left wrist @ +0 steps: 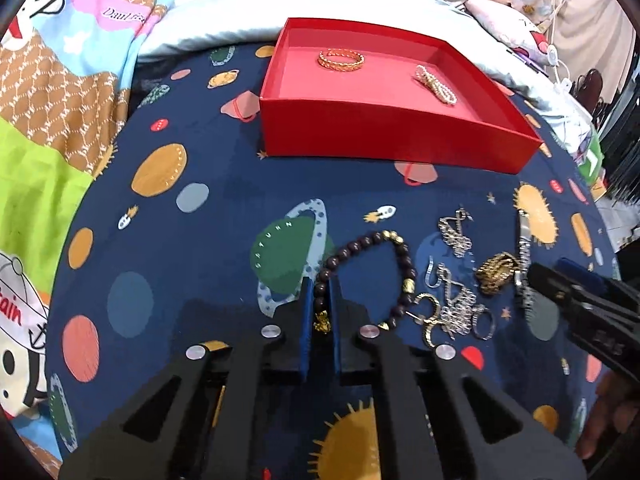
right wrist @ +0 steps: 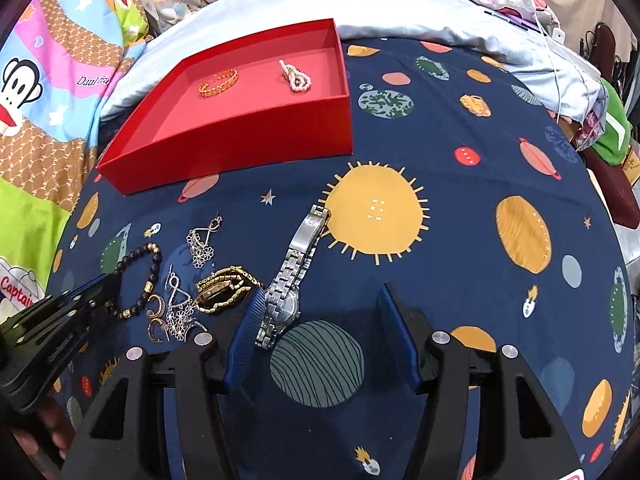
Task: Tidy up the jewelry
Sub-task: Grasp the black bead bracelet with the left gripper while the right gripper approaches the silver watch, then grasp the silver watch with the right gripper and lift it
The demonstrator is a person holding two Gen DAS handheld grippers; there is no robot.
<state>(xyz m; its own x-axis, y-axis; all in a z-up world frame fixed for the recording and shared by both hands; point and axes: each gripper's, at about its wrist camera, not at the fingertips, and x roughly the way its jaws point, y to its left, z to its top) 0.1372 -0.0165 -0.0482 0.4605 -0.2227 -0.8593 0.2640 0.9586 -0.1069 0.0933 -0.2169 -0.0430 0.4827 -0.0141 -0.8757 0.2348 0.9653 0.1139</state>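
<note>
Already, the left gripper pinched the dark bead bracelet on the space-print cloth, the red box straight ahead; the right gripper gaped beside the silver watch.

Red tray — gold bangle, pearls inside, beaded bracelet pinched.

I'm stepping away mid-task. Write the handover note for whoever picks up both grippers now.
Left gripper: shut on the dark bead bracelet, which is on the cloth.
Right gripper: open, silver watch by its left finger, not gripped.
Done: gold bangle and pearl piece lie in the red box.
Left: bead bracelet, silver watch, gold watch, silver earrings and the hoop earrings, all on the planet-print cloth.
</note>
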